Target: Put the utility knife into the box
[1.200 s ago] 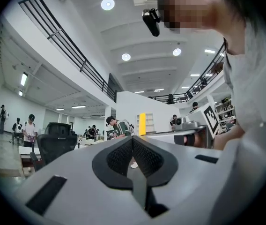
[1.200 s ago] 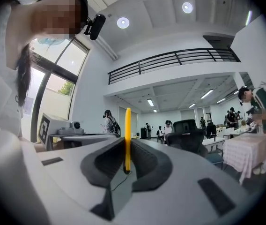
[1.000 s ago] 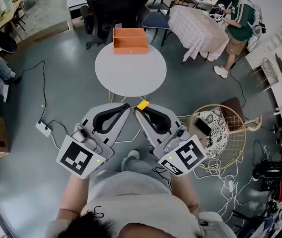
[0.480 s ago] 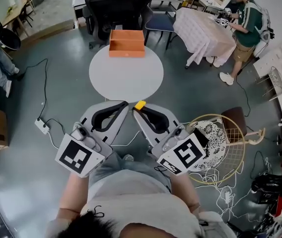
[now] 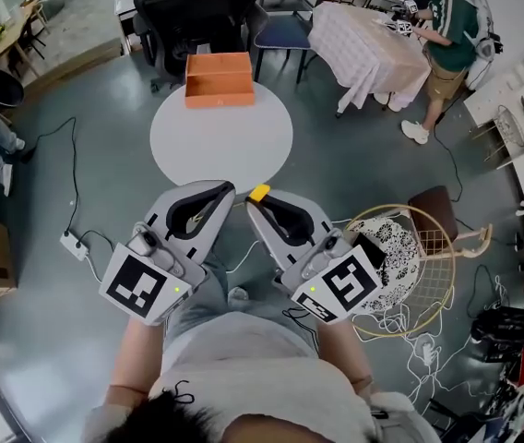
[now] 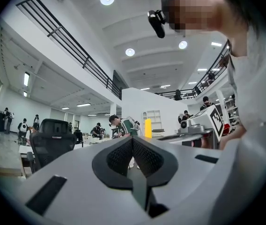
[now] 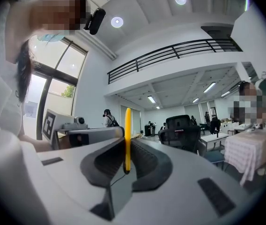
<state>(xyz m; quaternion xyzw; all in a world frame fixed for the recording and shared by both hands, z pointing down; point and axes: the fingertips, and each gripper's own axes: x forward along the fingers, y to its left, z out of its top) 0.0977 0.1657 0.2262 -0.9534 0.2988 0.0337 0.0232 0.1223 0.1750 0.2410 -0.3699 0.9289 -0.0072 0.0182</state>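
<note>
A person approaches a round white table (image 5: 220,146) in an open-plan workshop, carrying a yellow utility knife (image 5: 259,193) pinched upright between the closed jaws of the right tool (image 5: 255,203). The left tool (image 5: 225,188), jaws pressed together on nothing, is held level beside it. Over the past second the table and the open orange box (image 5: 218,79) at its far edge have slid leftward and a little closer in the head view. The knife's hold is unchanged, which suggests the carry is under way, with the drop into the box yet to come. The table top is bare apart from the box. Around it are a grey floor, a black office chair (image 5: 197,12), a cloth-covered table (image 5: 373,49) where another person (image 5: 451,26) works, and a wire chair (image 5: 400,252).
</note>
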